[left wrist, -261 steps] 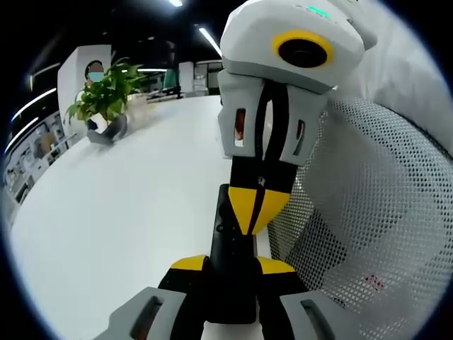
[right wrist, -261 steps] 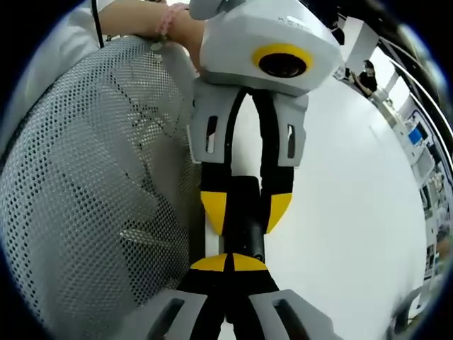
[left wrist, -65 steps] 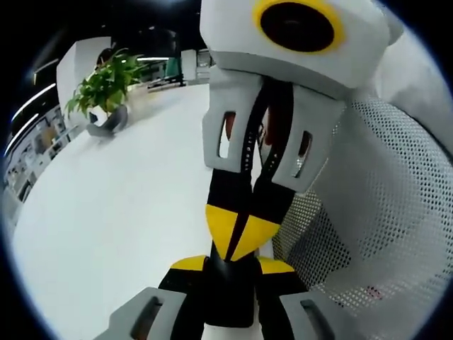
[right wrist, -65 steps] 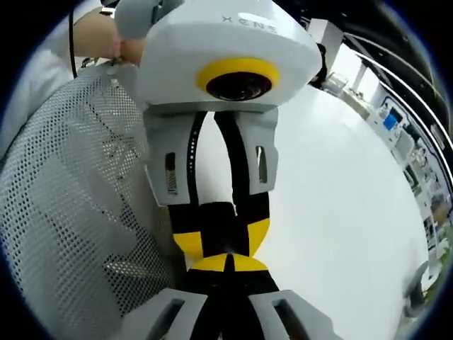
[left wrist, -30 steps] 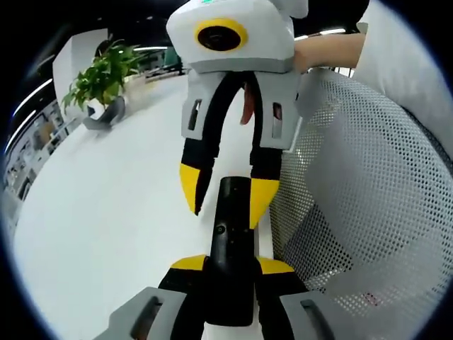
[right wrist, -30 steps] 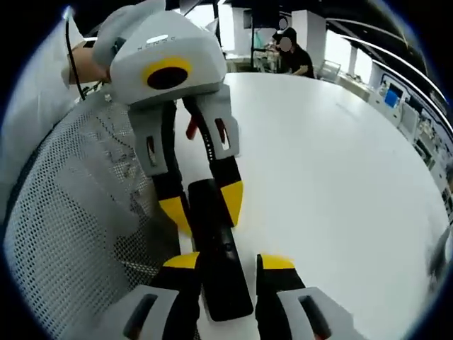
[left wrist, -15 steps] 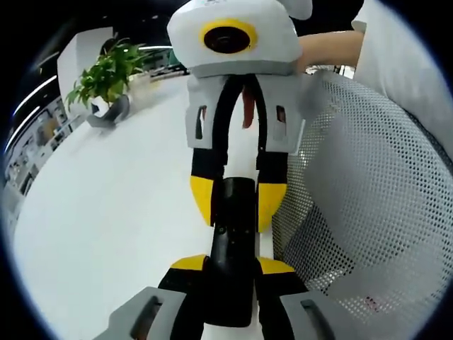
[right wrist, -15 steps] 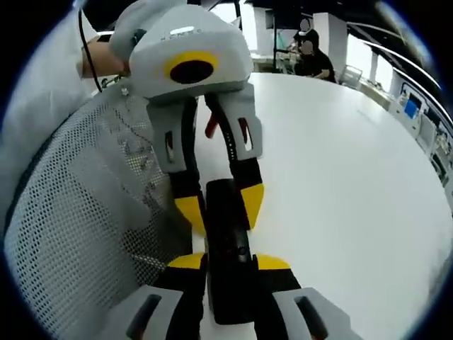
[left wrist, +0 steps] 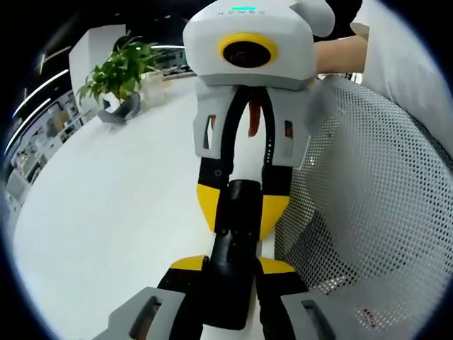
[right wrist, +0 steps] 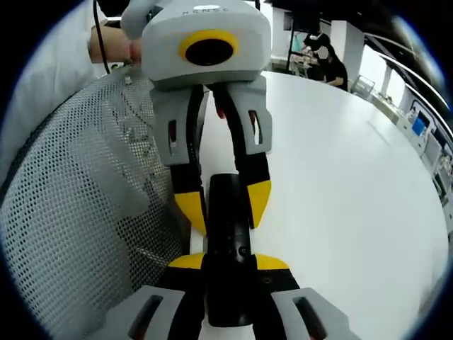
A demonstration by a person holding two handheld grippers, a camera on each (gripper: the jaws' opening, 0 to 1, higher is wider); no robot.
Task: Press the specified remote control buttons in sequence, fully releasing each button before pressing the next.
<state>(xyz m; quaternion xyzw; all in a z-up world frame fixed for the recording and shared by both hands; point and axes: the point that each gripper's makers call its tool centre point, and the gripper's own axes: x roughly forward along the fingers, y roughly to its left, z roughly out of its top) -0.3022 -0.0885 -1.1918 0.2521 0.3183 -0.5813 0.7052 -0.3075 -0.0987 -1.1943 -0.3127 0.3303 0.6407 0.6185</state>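
Observation:
A black remote control [left wrist: 236,237] lies lengthwise between the two grippers, which face each other over a white table [left wrist: 106,212]. My left gripper [left wrist: 233,266] is shut on its near end in the left gripper view. My right gripper [left wrist: 241,210] comes down from above there, and its yellow tips press on both sides of the far end. In the right gripper view the remote [right wrist: 230,230] runs from my right gripper [right wrist: 230,263] up to the left gripper [right wrist: 224,202], whose tips clamp the other end. The buttons are too dark to make out.
A white mesh chair back [left wrist: 368,212] stands close beside the grippers, also the mesh chair back [right wrist: 78,198]. A potted plant [left wrist: 120,71] sits at the table's far side. A person's forearm [left wrist: 343,53] holds the right gripper. People sit far off [right wrist: 329,60].
The right gripper earlier pressed the remote with shut tips, then opened and lifted. In the last second its jaws came down around the remote's far end and narrowed onto it.

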